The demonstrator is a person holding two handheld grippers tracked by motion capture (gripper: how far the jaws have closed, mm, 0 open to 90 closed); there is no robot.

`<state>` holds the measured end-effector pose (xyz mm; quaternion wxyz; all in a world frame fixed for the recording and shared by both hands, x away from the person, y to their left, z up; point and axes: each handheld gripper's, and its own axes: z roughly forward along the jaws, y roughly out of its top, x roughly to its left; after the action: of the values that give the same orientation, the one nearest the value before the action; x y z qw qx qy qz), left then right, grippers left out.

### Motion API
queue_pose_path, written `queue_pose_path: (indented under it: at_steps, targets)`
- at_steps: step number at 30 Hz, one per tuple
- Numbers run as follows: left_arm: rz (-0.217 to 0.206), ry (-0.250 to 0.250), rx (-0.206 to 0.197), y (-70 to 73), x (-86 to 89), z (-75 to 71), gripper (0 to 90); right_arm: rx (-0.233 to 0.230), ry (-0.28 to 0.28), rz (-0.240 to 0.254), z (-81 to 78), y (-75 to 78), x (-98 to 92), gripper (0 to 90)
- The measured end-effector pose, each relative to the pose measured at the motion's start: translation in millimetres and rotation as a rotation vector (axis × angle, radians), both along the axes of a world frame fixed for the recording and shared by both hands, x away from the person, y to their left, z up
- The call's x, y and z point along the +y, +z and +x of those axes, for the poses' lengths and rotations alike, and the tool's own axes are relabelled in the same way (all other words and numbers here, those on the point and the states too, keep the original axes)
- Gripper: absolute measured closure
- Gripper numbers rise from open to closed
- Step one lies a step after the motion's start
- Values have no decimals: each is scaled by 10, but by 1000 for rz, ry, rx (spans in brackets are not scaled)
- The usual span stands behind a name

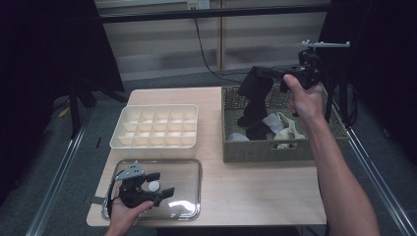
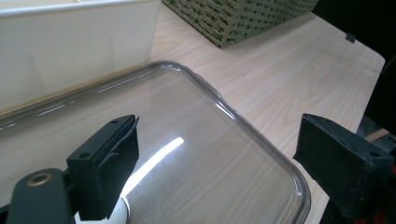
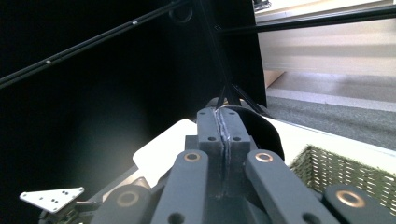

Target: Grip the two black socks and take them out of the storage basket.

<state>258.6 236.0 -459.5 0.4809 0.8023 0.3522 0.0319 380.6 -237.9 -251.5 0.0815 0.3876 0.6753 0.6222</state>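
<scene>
The right gripper [image 1: 268, 73] is held up above the woven basket [image 1: 231, 142], which sits along the right edge of the wooden table [image 1: 255, 191]. Its jaws are pressed together on a black sock [image 1: 255, 96], pinching the top of it; the sock hangs down from the jaws with its lower end reaching into the basket, among a heap of pale and dark socks [image 1: 280, 129] lying there. In the right gripper view the two black jaws meet with only a thin seam between them, and the dark fabric of the black sock [image 3: 264, 130] bulges out just beyond their tips.

The left gripper [image 1: 164, 184] rests low at the near left corner of the table, over a clear plastic lid [image 1: 189, 209] that lies flat on the wood. Its jaws stand wide apart with nothing between them; in the left gripper view the clear plastic lid [image 2: 261, 140] shows through the gap.

Just beyond the lid, toward the far left of the table, sits a cream divided organiser box [image 1: 123, 140] with rows of small compartments, near the basket but apart from it.
</scene>
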Motion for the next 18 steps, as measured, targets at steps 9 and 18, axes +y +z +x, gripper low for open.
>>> queue_pose_path:
  at_steps: [9,18]
  targets:
    - [0,1,3,-10,-38,39,137,-29,22,13,-211,96,-6,890]
    - [12,-10,-5,2,-117,63,140,-43,42,31,-434,135,27,890]
